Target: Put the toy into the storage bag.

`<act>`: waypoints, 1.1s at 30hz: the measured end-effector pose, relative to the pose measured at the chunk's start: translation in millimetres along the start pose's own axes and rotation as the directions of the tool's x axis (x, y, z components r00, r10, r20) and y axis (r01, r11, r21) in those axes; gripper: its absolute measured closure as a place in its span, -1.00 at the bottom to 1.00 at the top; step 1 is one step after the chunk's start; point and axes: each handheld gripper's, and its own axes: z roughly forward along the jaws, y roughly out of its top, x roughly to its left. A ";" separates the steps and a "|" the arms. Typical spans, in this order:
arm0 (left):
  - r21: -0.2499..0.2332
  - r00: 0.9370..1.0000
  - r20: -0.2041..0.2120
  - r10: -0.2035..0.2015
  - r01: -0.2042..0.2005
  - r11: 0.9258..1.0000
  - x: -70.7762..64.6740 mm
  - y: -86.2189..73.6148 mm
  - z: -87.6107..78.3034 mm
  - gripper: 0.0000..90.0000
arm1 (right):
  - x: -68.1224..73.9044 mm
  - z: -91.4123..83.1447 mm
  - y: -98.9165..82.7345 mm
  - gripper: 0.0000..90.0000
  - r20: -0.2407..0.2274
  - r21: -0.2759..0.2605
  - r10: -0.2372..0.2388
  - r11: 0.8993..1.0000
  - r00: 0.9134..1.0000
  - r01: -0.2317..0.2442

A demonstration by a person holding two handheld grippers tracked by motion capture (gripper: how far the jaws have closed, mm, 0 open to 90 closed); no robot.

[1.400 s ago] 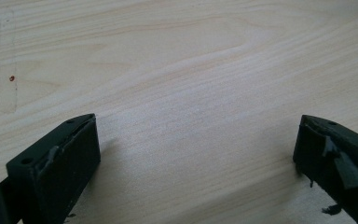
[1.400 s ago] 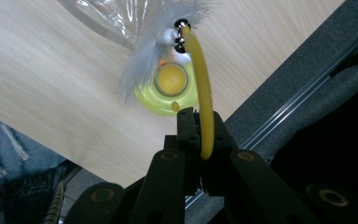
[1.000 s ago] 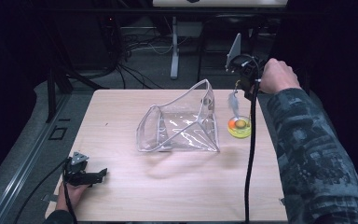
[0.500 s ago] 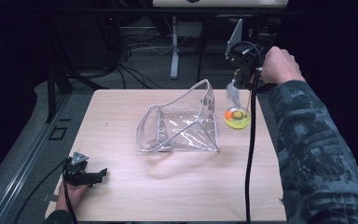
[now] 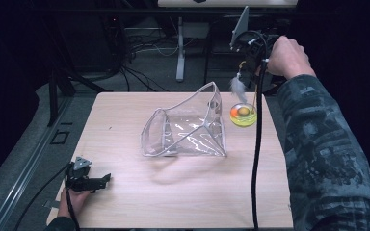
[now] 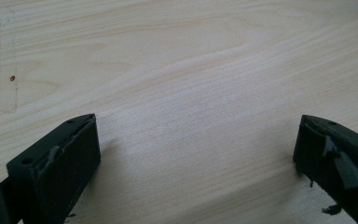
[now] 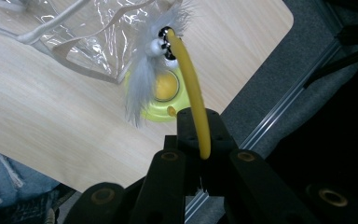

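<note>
Since the earlier frames the right tongs (image 5: 248, 54) have risen at the far right corner of the bench (image 5: 139, 202), lifting the feather wand (image 7: 193, 88) so that its grey feather tuft (image 5: 238, 88) now hangs above the yellow toy dish (image 5: 243, 116) instead of down beside it. The clear plastic pouch (image 5: 185, 127) in the middle of the bench and the left tongs (image 5: 90, 180) at the near left corner have not shifted.

In the right gripper view the right tongs are pressed together, pinching the yellow stem of the wand. The left tongs (image 6: 196, 154) stand spread over bare wood, holding nothing.

By its look the wand is very light. Its stem bends in an arc, so it is springy and will whip or sway. The stem is the place to hold. The feathers are soft and would slip or crush.
</note>
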 end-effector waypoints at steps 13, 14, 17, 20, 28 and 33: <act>0.000 1.000 0.000 -0.001 0.001 1.000 -0.1 -0.1 -0.2 -0.98 | 4.9 -27.4 7.4 0.95 0.036 -0.028 -0.016 0.999 0.999 0.017; 0.000 1.000 0.000 -0.001 0.001 1.000 -0.1 -0.1 -0.2 -0.98 | 5.6 -29.3 7.9 0.95 0.039 -0.031 -0.015 0.999 0.999 0.016; -0.001 1.000 0.000 -0.001 0.001 1.000 -0.1 -0.1 -0.1 -0.98 | 6.7 -37.0 9.6 0.95 0.047 -0.045 -0.018 0.999 0.999 0.020; 0.000 1.000 0.000 -0.001 0.001 1.000 -0.1 -0.1 -0.2 -0.98 | 7.7 -42.0 10.5 0.95 0.053 -0.052 -0.021 0.998 0.998 0.023; 0.002 1.000 0.000 0.001 -0.001 1.000 0.1 -0.1 -0.3 -0.98 | 15.5 -61.9 15.8 0.95 0.070 -0.085 -0.030 0.996 0.997 0.036; 0.002 1.000 0.001 0.002 -0.002 1.000 0.2 -0.1 -0.3 -0.98 | 20.1 -69.3 20.0 0.95 0.077 -0.099 -0.043 0.994 0.996 0.051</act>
